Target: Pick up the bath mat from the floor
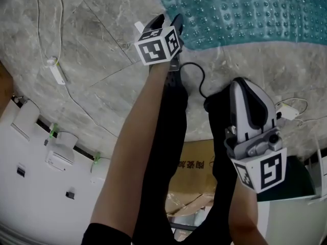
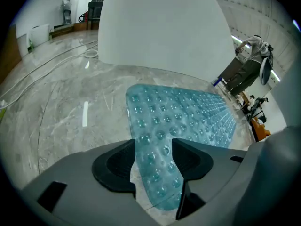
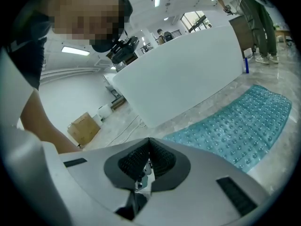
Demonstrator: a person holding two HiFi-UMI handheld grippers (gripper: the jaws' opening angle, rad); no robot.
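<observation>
The teal bath mat point(image 1: 240, 9), covered in round bumps, lies flat on the grey marble floor at the head view's top right. My left gripper point(image 1: 167, 20) reaches down to its near corner. In the left gripper view the mat point(image 2: 188, 112) runs away from me, and its corner strip lies between the jaws of my left gripper point(image 2: 154, 159), which stand apart and open. My right gripper point(image 1: 241, 86) hangs lower right, away from the mat, and is shut with nothing in it. In the right gripper view the dark pads of my right gripper point(image 3: 149, 147) meet, and the mat point(image 3: 240, 126) lies beyond.
A white power strip point(image 1: 56, 73) with thin cables lies on the floor at the left. A cardboard box point(image 1: 196, 172) sits by my legs. A large white panel point(image 2: 160, 27) stands behind the mat. A person point(image 2: 247, 69) stands at the far right.
</observation>
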